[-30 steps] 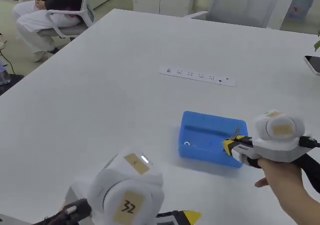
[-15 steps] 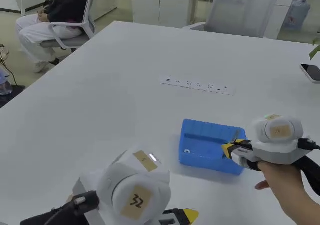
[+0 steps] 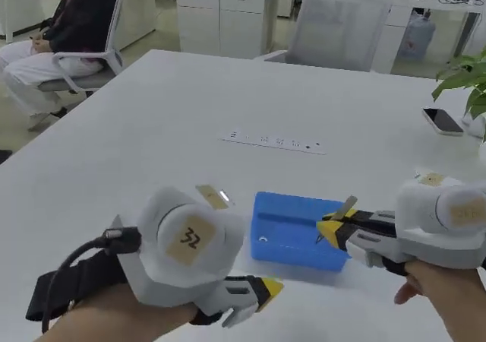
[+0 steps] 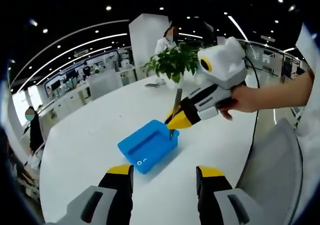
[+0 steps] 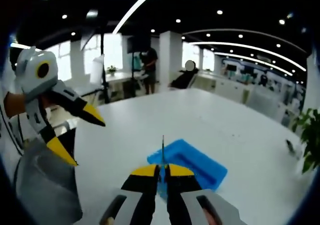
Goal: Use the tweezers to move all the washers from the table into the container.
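Tweezers held over the blue container, other claw empty.
Head view: the right claw point(image 3: 328, 228) is clamped on the tweezers point(image 3: 347, 205), whose tip hangs over the container point(image 3: 288, 254) on the white desk point(image 3: 152, 129); the left claw point(image 3: 257, 296) is near the container's front left corner. Left gripper view: its jaws stand apart with nothing between them, the container ahead, the tweezers' tip at its far end. Right gripper view: jaws pinched together on the tweezers, which point over the container.
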Tool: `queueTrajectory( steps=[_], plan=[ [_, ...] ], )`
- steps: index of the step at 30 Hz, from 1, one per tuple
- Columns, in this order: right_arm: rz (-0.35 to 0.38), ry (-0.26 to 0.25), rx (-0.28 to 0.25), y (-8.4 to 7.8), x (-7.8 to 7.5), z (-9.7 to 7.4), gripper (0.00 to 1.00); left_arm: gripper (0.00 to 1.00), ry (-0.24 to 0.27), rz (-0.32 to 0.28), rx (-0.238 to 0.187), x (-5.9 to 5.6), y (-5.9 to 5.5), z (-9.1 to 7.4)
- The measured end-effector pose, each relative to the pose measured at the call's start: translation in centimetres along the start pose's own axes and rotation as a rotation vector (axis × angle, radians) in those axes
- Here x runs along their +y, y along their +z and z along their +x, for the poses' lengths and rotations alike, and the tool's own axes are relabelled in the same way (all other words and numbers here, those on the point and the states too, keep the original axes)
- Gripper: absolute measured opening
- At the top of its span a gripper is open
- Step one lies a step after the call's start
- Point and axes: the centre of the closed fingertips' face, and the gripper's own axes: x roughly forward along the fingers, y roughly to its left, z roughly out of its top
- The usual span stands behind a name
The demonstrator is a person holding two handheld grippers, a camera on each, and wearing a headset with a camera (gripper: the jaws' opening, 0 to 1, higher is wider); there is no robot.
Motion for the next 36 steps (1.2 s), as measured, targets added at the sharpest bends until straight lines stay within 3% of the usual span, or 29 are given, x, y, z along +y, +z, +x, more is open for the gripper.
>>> queueTrajectory(
  steps=[4, 7, 8, 12, 16, 19, 22, 27, 32, 36],
  plan=[
    [-0.006, 0.041, 0.009, -0.2, 1.7, -0.7, 0.03, 0.42, -0.081, -0.076, -0.045, -0.4, 1.2, 0.2],
    [-0.012, 0.077, 0.012, -0.2, 2.7, -1.1, 0.03, 0.35, -0.143, -0.054, -0.069, -0.2, 1.7, 0.3],
    [-0.005, 0.095, 0.009, -0.2, 3.2, -1.2, 0.03, 0.32, -0.182, -0.036, -0.096, -0.5, 2.1, 0.3],
    [-0.016, 0.175, 0.006, 0.0, 4.8, -1.7, 0.03, 0.27, -0.297, -0.013, -0.114, -1.7, 2.5, 0.3],
    [-0.062, 0.191, 0.028, -0.3, 5.4, -1.9, 0.03, 0.23, -0.405, -0.058, -0.144, -2.8, 3.3, 0.3],
    [-0.072, 0.206, 0.026, -0.3, 5.8, -2.1, 0.03, 0.21, -0.466, -0.035, -0.157, -3.2, 3.3, 0.2],
    [-0.085, 0.211, 0.032, -0.2, 5.9, -2.2, 0.03, 0.21, -0.49, -0.045, -0.156, -3.2, 3.1, 0.3],
    [-0.102, 0.221, 0.027, 0.3, 6.1, -2.3, 0.03, 0.18, -0.498, -0.001, -0.146, -3.3, 2.7, 0.4],
    [-0.128, 0.242, 0.049, -0.1, 6.7, -1.9, 0.03, 0.18, -0.526, -0.002, -0.149, -4.1, 2.8, 0.4],
    [-0.16, 0.254, 0.095, -1.1, 7.1, -1.6, 0.03, 0.16, -0.543, -0.02, -0.18, -4.4, 3.9, 0.3]
  ],
)
